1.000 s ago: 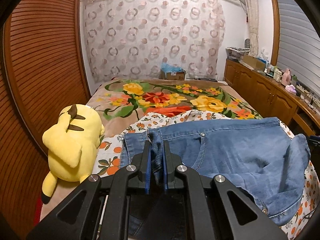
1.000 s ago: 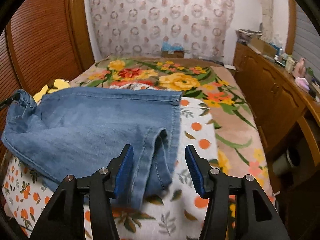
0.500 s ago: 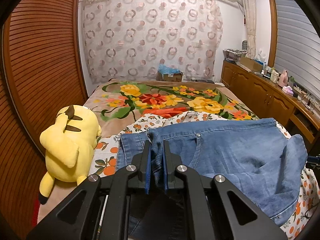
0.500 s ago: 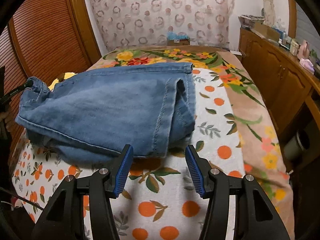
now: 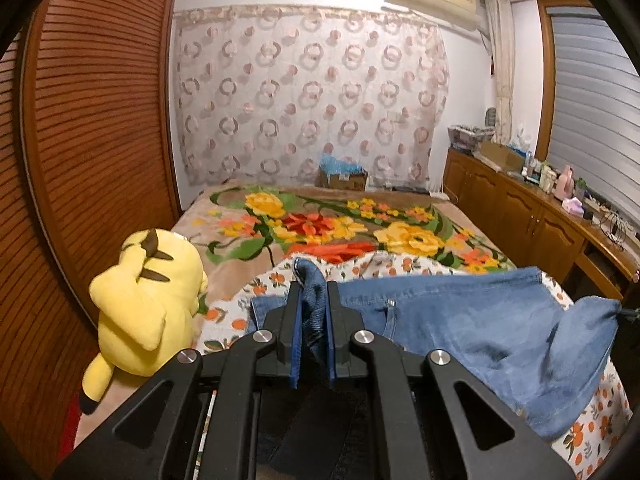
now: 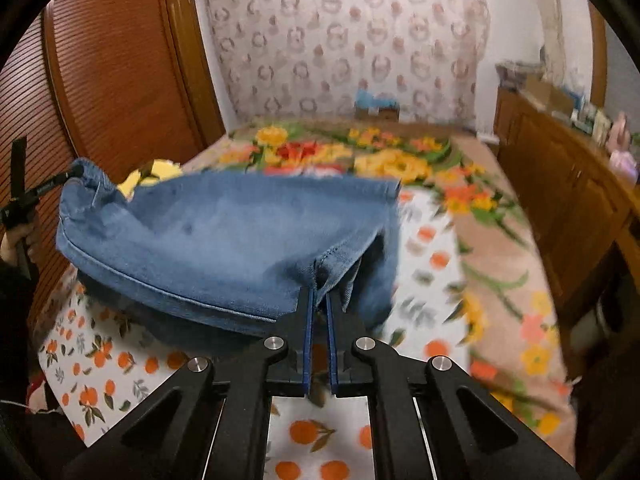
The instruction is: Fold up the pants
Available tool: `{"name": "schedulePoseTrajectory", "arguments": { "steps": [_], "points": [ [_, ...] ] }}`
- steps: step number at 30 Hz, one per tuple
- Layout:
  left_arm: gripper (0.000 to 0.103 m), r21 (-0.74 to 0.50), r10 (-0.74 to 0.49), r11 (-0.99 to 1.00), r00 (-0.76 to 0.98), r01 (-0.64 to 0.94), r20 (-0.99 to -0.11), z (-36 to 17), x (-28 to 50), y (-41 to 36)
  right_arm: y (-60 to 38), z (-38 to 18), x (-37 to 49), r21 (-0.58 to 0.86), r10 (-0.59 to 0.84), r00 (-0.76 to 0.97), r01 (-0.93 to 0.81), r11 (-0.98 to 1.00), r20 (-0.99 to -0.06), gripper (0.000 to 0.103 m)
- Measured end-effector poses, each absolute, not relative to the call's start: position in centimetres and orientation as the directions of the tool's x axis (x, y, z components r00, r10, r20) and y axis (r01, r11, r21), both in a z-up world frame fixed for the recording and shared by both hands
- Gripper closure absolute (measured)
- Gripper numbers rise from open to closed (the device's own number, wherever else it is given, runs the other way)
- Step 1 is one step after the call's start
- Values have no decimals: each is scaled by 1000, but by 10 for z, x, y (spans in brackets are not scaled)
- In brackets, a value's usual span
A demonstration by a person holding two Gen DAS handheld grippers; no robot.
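Observation:
Blue denim pants (image 5: pixel 460 320) hang stretched between both grippers above the bed. In the left wrist view my left gripper (image 5: pixel 314 300) is shut on a bunched corner at the waist end, and denim sticks up between its blue pads. In the right wrist view my right gripper (image 6: pixel 319 300) is shut on a stitched edge of the pants (image 6: pixel 224 232) near their right end. The cloth sags below that grip in loose folds. At the far left of that view the left gripper's tip (image 6: pixel 60 178) holds the other corner.
A yellow plush toy (image 5: pixel 148 304) lies at the bed's left side, against the slatted wooden doors (image 5: pixel 80 160). An orange-print sheet (image 6: pixel 120 360) covers the near bed over a floral blanket (image 5: pixel 320 220). Wooden cabinets (image 5: pixel 540 224) with clutter line the right wall.
My right gripper, open half a second ago, has shut on the pants' edge. Both grippers have risen, and the pants are lifted off the sheet.

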State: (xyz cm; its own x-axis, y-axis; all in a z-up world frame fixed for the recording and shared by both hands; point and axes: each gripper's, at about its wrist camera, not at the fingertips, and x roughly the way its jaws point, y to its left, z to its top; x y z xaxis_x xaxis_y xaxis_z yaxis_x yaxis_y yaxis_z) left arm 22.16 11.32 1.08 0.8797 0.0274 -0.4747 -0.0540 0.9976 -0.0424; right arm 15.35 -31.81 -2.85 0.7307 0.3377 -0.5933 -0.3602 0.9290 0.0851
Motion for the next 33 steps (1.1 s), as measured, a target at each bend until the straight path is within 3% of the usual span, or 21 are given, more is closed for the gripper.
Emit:
{"name": "schedulePoseTrajectory", "arguments": {
  "steps": [3,9,17,22,24,33],
  "points": [
    [92,-46,36,997,890,-64,-455,21,219,115,-327,-5,147,38,311,772,-350,936,-555,103],
    [92,-38,51,996,891,-76,-451,25,234,120,-337,26,144,-19,283,826,-334,942,-487,103],
    [92,3,69,997,856,-78,-513,0,267,119,-315,-17,160,0,316,764,-382,924,-563,103],
    [92,11,73,997,836,-80,-544,-12,286,120,-291,-45,160,16,366,705,-450,893,-607,91],
    [92,8,70,997,831,-78,-553,-16,289,121,-281,-53,160,24,384,680,-475,880,-624,68],
    [92,5,68,997,828,-78,-557,-18,289,118,-231,-65,163,27,439,608,-565,825,-662,56]
  ]
}}
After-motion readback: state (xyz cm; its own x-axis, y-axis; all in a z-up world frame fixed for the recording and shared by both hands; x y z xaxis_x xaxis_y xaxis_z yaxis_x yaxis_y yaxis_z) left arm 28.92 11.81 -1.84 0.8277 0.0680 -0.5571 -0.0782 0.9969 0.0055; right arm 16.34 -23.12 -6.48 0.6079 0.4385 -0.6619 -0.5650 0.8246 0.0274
